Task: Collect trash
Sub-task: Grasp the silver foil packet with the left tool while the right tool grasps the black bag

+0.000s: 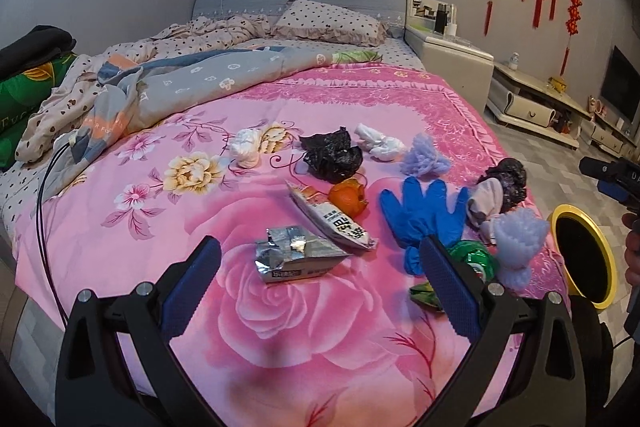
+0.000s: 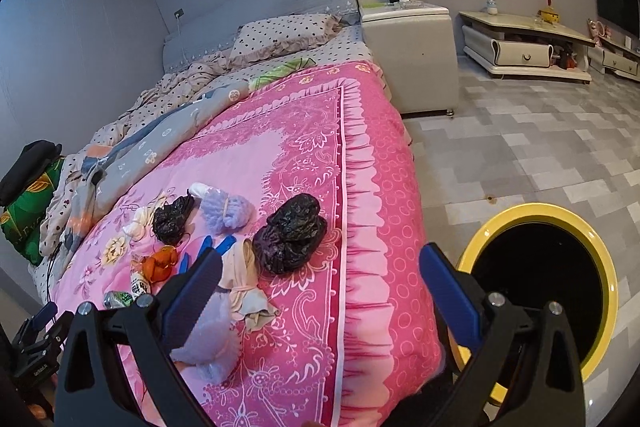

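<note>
Jaws on both grippers are standing wide apart with nothing between them: the left gripper [image 1: 316,287] is hanging over the near part of the bed, and the right gripper [image 2: 320,291] is hanging at the bed's edge, between the litter and the bin.

Nothing is being carried, so I judge the collecting is at or near its start, with a first pick about to be chosen. For the left gripper the next move probably means lowering onto the crumpled silver foil packet [image 1: 298,259], which is lying straight ahead between its jaws, then closing and swinging across to the bin.

Scattered over the pink floral bedspread [image 1: 256,315] are the other pieces: a white printed wrapper [image 1: 332,223] just beside the packet, orange peel [image 1: 349,199], a blue glove [image 1: 420,219], a crushed green can [image 1: 476,259] partly hidden by the jaw, two black crumpled bags [image 1: 330,157], white tissue wads [image 1: 246,147], lilac fluffy bundles [image 1: 518,247] and a pale cloth scrap [image 2: 244,287].

Off the bed's right side, on the grey tiled floor [image 2: 540,155], the yellow-rimmed bin [image 2: 600,291] is standing with its dark mouth open.
</note>
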`<state>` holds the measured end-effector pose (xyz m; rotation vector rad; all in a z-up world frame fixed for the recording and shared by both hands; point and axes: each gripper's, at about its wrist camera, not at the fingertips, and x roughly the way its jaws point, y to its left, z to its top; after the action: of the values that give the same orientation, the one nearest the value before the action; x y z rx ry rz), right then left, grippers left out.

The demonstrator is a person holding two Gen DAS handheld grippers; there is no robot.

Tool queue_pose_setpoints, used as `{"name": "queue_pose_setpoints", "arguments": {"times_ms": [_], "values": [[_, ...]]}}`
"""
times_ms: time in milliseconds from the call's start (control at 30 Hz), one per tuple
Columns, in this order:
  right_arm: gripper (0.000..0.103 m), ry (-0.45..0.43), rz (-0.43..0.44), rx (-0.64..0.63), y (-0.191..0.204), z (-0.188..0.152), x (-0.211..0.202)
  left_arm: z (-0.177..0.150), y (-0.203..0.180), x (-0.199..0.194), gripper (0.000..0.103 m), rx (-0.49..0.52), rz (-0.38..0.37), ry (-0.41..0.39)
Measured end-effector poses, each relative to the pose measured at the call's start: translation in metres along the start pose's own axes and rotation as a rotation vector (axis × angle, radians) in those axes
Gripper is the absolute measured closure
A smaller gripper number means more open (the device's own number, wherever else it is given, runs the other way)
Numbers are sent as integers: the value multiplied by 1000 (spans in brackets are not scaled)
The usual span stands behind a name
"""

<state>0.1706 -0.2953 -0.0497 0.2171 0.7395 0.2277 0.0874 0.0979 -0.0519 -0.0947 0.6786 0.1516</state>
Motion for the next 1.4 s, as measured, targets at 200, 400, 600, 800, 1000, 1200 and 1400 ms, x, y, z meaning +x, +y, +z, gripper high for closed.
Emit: {"name": "queue_pose_setpoints", "arguments": {"times_ms": [200,400,600,800,1000,1200,1400], "values": [[8,47,-11,13,0,15,39,3,17,37,8,-27,0,78],[8,106,-22,22,-2,24,77,3,28,64,8,-36,3,119],[8,127,-42,36,-2,29,105,3,35,86,8,-59,-18,160],[8,136,-27,28,3,26,123,3,35,104,8,-59,-25,196],[9,136,-15,3,6,21,132,5,28,114,8,-36,-56,200],[27,166,2,12,2,15,146,2,17,125,27,1,-98,227],[59,180,56,-12,9,14,150,-2,8,130,43,45,-118,226]]}}
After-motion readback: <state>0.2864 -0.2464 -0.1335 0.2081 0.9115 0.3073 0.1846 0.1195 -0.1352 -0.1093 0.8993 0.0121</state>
